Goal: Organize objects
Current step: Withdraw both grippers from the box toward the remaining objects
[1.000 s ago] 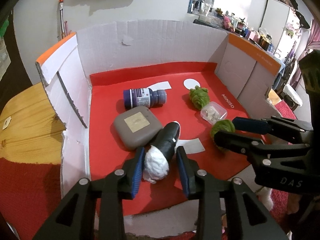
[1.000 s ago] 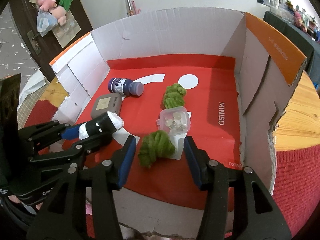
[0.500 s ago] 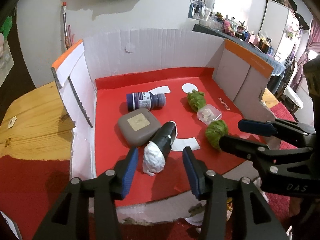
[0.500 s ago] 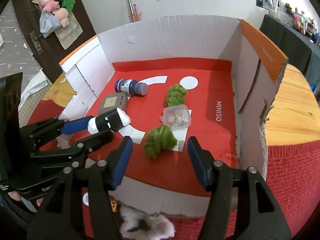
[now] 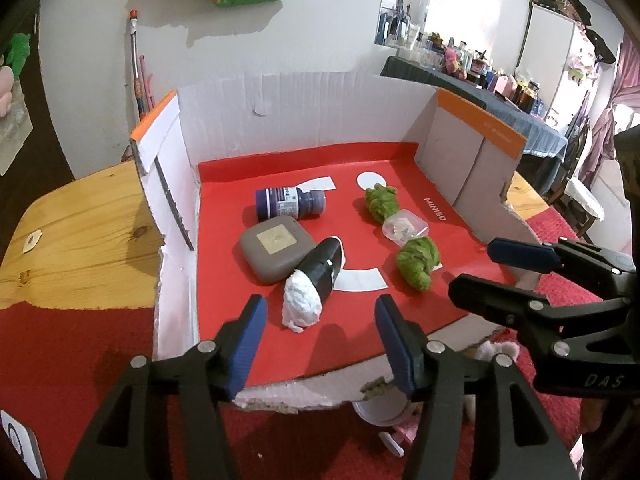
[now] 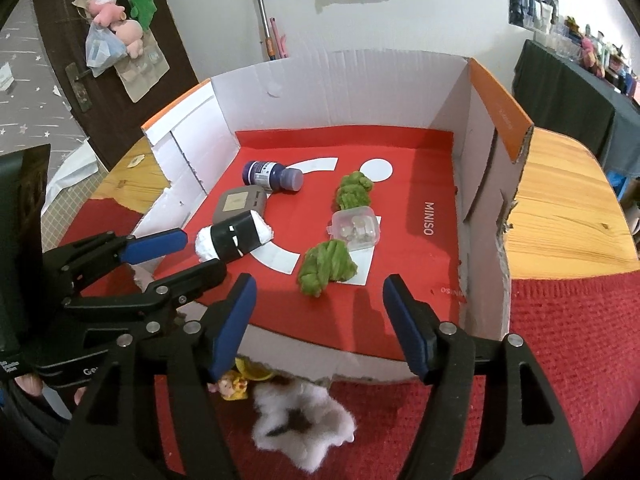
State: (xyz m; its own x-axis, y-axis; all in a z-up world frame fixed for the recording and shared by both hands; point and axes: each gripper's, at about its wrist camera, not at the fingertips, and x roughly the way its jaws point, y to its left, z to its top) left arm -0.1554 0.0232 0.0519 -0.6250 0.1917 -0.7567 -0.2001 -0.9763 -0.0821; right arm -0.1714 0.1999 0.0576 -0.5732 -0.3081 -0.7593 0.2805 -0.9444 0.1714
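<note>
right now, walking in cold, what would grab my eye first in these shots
The red floor of the open cardboard box, scattered with small things. Nearest the open left gripper lies a black roll with white ends; ahead of the open right gripper sits a green yarn bundle.

Both wrist views are evenly and fairly brightly lit; the red box floor (image 5: 304,344) shows soft-edged shadows falling toward the camera from the green yarn bundle (image 6: 326,266) and the black-and-white roll (image 5: 314,282), consistent with diffuse light from above and behind the box. Strong fisheye distortion: the white cardboard wall (image 5: 304,112) bows outward, and dark vignetting fills the corners. In the left view the window area (image 5: 452,4) at upper right is blown out with mild glare on the wall; focus is sharp mid-frame, while the white fluffy item (image 6: 304,424) near the right view's bottom looks slightly soft.
</note>
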